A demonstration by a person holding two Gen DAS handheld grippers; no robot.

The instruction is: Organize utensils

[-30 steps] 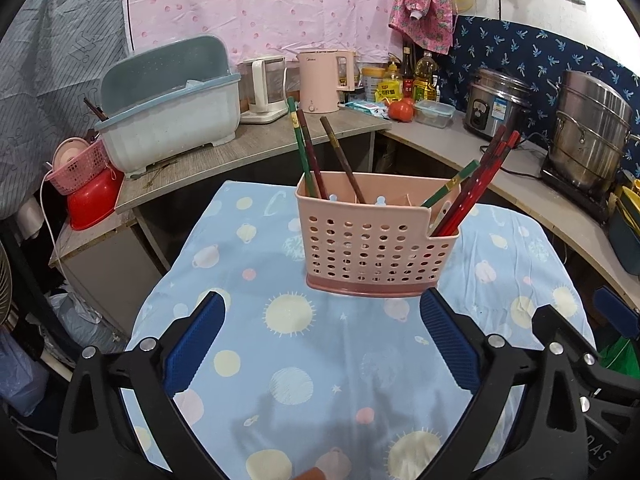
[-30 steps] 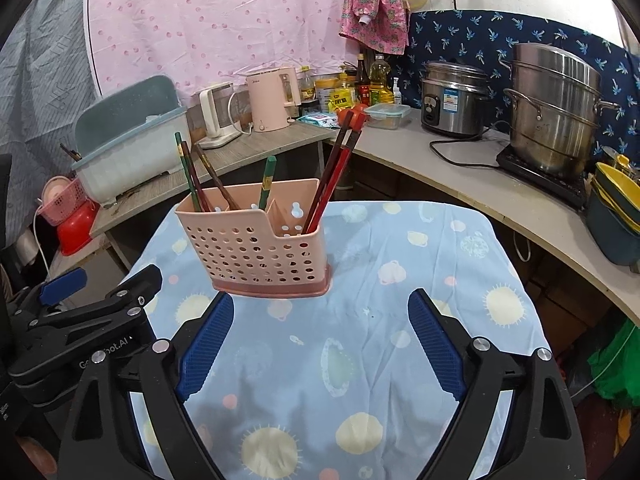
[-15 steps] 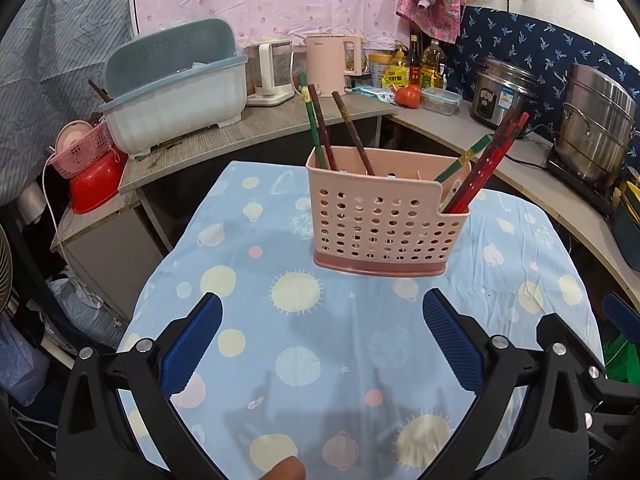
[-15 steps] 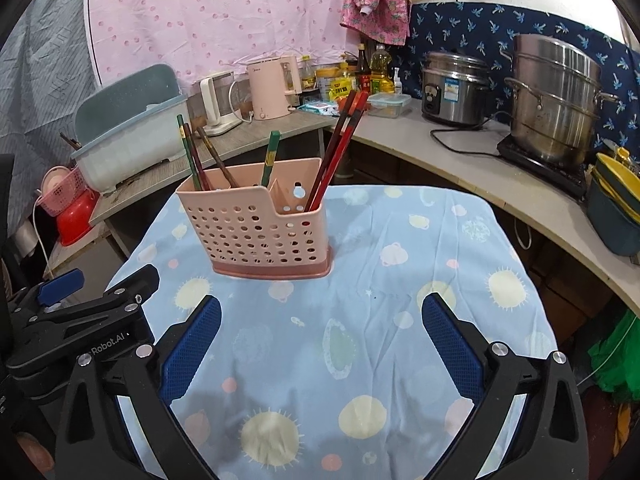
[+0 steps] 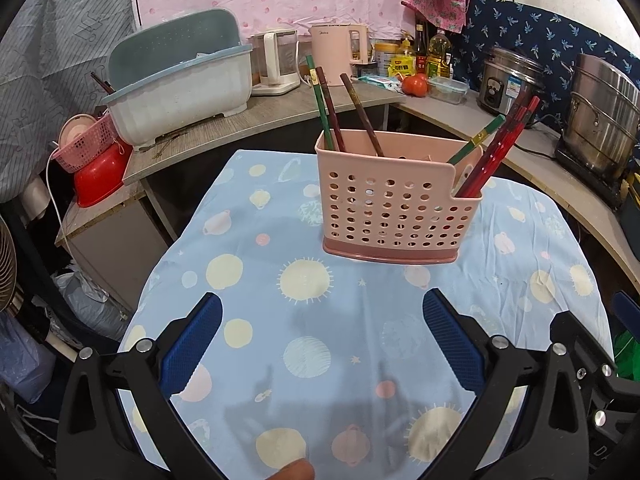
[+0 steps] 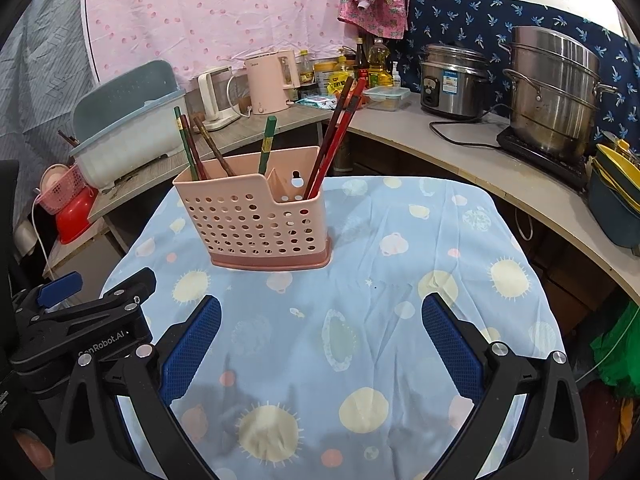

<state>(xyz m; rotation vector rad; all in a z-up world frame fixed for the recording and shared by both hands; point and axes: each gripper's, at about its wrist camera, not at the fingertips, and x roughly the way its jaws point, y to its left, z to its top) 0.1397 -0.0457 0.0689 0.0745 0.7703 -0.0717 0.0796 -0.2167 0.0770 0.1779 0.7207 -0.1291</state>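
Both grippers hover wide apart and empty over the tablecloth [image 5: 304,360]: left gripper [image 5: 320,334], right gripper [image 6: 320,330]. Ahead of both stands the pink holder [image 6: 256,220], roughly equally near, its chopsticks [image 6: 336,136] leaning upward, so any grab probably comes from above.

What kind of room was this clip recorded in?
Most likely a small home kitchen: a rice cooker and a steel steamer pot stand on the counter, beside an electric kettle and oil bottles.
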